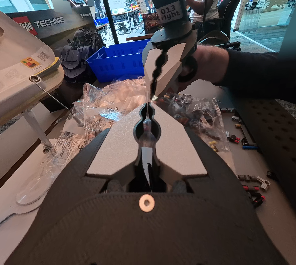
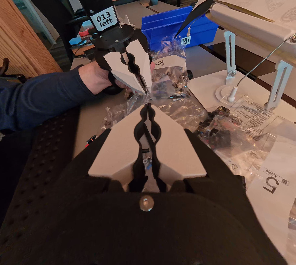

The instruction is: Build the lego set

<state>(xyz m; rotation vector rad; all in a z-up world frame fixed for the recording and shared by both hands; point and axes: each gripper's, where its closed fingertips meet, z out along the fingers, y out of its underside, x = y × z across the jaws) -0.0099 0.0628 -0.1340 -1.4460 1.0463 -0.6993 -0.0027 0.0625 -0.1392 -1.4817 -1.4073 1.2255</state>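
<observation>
My left gripper (image 1: 148, 105) is shut, with clear film of a plastic bag of small Lego parts (image 1: 197, 117) running down between its jaws. My right gripper (image 1: 153, 95) comes down from above, shut on the same film, its tips almost touching the left tips. In the right wrist view, my right gripper (image 2: 148, 105) is shut at the bag's edge (image 2: 136, 101), and my left gripper (image 2: 146, 92) pinches that edge from the far side. Both hold the bag just above the table.
Several more part bags (image 1: 102, 106) lie around, some numbered (image 2: 168, 64). Loose pieces (image 1: 249, 183) lie by a black perforated mat (image 1: 272, 129). A blue bin (image 1: 115, 64) stands behind. A white stand with the instruction booklet (image 2: 248, 16) rises at one side. A Lego box (image 1: 52, 23) stands behind. Left and right tips are no more than a few centimetres apart.
</observation>
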